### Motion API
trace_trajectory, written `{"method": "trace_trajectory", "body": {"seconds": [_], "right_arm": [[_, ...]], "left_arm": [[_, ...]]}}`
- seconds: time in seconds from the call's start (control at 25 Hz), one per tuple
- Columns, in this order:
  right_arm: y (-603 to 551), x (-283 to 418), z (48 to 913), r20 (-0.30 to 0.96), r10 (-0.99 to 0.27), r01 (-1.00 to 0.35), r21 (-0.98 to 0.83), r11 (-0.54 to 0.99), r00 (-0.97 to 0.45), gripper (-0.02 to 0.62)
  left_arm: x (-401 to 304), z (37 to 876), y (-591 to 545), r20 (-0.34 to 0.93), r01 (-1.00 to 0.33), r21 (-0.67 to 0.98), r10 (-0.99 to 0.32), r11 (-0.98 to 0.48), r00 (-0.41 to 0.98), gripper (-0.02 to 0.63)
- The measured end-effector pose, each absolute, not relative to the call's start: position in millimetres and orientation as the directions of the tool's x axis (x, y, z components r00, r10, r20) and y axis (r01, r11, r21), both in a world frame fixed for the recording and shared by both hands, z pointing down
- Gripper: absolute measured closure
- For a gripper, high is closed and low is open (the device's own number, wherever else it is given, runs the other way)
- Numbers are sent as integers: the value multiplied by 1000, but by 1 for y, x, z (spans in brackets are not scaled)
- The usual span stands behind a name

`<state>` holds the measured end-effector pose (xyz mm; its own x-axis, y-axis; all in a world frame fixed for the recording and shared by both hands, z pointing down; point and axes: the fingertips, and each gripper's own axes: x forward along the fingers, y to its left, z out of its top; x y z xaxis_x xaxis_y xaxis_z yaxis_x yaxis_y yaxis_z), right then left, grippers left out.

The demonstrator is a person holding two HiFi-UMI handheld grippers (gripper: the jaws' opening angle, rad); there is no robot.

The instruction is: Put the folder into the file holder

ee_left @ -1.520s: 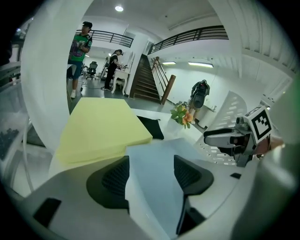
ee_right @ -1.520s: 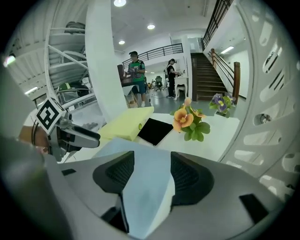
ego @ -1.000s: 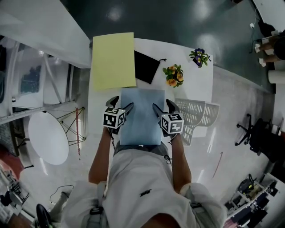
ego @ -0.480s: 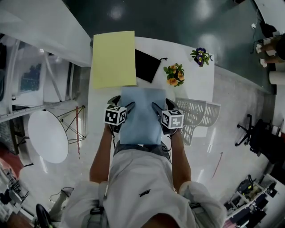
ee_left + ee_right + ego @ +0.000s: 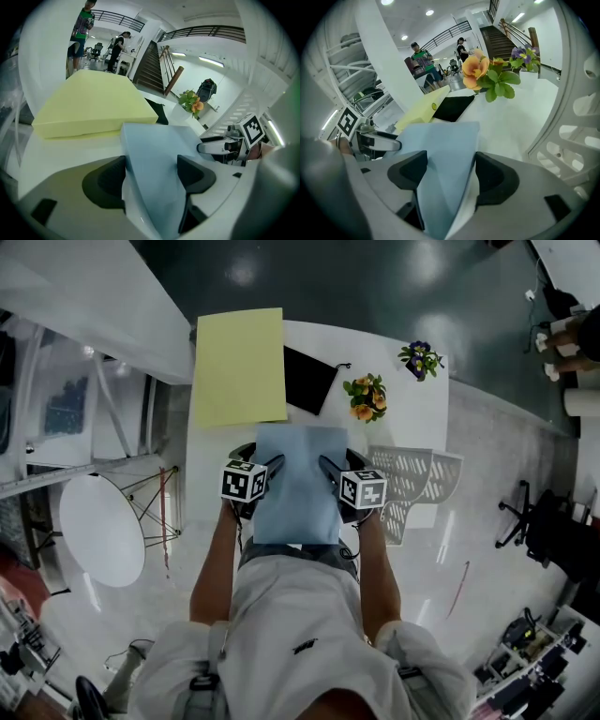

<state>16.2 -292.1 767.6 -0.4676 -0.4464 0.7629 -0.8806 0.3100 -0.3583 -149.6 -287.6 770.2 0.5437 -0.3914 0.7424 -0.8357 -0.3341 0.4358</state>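
A pale blue folder [image 5: 300,484] lies flat on the white table [image 5: 412,418], right in front of the person. My left gripper [image 5: 258,460] straddles its left edge and my right gripper [image 5: 336,463] its right edge. In the left gripper view the folder [image 5: 154,154] runs between the dark pads of the left gripper [image 5: 152,171]. The right gripper view shows the folder [image 5: 440,150] likewise between the right gripper's [image 5: 451,171] pads. Both pairs of jaws have just been closing but still stand wide, not pressing the sheet. The white perforated file holder [image 5: 412,479] stands at the table's right edge.
A larger yellow folder [image 5: 239,367] lies beyond the blue one at the table's far left. Beside it are a black pouch [image 5: 307,379], an orange flower pot [image 5: 366,397] and a purple one [image 5: 420,359]. A round white table [image 5: 98,526] stands left.
The right gripper has sunk slightly onto the folder's right edge. The left gripper and the folder have stayed put.
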Motion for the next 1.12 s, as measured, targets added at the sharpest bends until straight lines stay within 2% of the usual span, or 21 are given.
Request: {"method": "trace_trajectory", "body": {"seconds": [0.56,0.76,1.12], "right_arm": [[-293,16,715,722,-541,-900,-297,320,-431,288],[-294,17,689,691,-587,-905,-279,322,-422,301],[-305,16,644,623,-661,-907,-253,336,-418,305]], "left_arm": [[-150,728,-286,704,-818,429,-425,-383,568,250],[-153,703,-286,670,-820,423,-476,-386,569,273],[-155,659,-302,613,-815,377,-540,-441,576,276]]}}
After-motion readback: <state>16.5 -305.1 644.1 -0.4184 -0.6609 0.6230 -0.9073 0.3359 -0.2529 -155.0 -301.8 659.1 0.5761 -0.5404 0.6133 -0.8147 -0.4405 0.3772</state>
